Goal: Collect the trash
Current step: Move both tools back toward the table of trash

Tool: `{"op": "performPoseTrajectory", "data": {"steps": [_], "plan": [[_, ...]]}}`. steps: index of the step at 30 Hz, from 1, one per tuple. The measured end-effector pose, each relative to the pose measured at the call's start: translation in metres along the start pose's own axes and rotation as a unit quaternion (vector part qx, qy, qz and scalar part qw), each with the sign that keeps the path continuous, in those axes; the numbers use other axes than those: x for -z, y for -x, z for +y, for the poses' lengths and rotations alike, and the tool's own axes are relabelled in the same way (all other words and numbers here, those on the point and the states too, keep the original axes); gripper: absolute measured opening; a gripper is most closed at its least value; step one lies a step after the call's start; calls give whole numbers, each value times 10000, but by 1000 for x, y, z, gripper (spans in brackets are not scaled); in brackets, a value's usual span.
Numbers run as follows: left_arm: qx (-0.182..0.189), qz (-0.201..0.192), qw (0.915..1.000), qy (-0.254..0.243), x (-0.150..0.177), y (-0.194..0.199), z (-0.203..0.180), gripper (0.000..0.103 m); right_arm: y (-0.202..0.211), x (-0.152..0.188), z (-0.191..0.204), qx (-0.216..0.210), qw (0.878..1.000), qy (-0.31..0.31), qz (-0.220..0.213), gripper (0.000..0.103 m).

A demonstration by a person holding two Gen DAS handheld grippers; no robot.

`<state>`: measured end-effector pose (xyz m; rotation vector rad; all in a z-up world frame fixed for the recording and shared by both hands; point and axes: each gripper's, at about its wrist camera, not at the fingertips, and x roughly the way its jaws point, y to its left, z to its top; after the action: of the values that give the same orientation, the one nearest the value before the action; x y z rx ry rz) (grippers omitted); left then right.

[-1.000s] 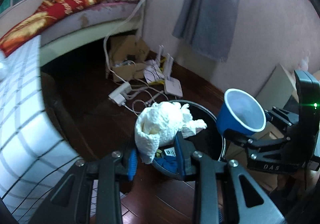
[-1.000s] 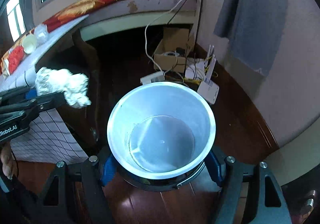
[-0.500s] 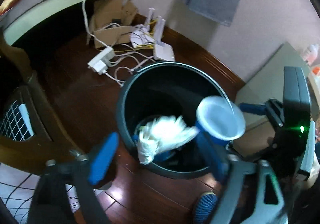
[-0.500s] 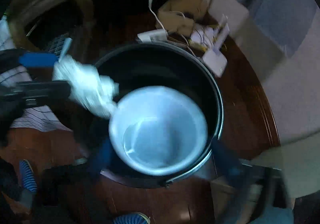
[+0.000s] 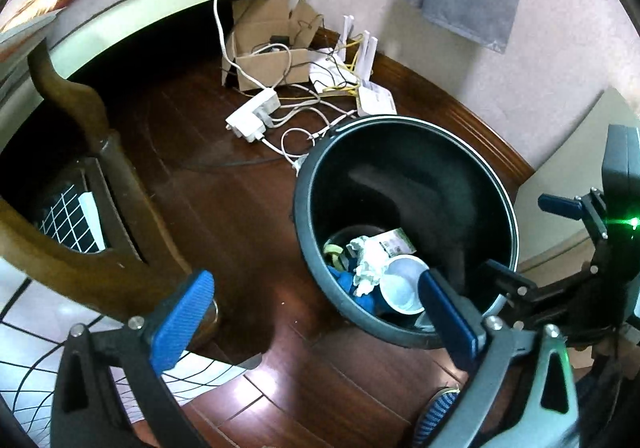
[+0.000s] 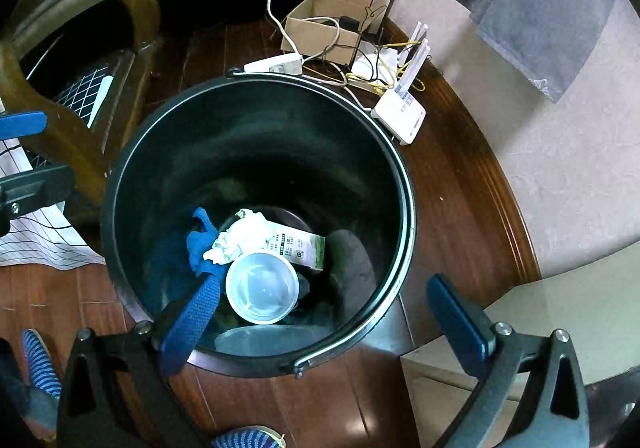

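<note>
Black bin (image 6: 120,184) holds the cup (image 6: 262,288) and crumpled tissue (image 6: 240,236) — both my tools, left (image 5: 316,312) and right (image 6: 324,320), spread and empty; I withdraw straight up, clear of the rim.

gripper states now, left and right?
Left gripper: open, empty, above the black round trash bin.
Right gripper: open, empty; the blue plastic cup lies in the bin beside the crumpled white tissue.
</note>
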<state>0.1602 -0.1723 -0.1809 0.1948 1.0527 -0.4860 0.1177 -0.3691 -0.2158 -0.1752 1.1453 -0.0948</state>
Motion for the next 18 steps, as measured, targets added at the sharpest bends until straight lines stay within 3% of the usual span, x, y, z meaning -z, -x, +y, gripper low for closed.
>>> {"op": "performPoseTrajectory", "data": {"steps": [18], "plan": [[-172, -340, 9992, 74, 12, 48, 4, 102, 42, -1, 3, -81, 9991, -196, -364, 103]]}}
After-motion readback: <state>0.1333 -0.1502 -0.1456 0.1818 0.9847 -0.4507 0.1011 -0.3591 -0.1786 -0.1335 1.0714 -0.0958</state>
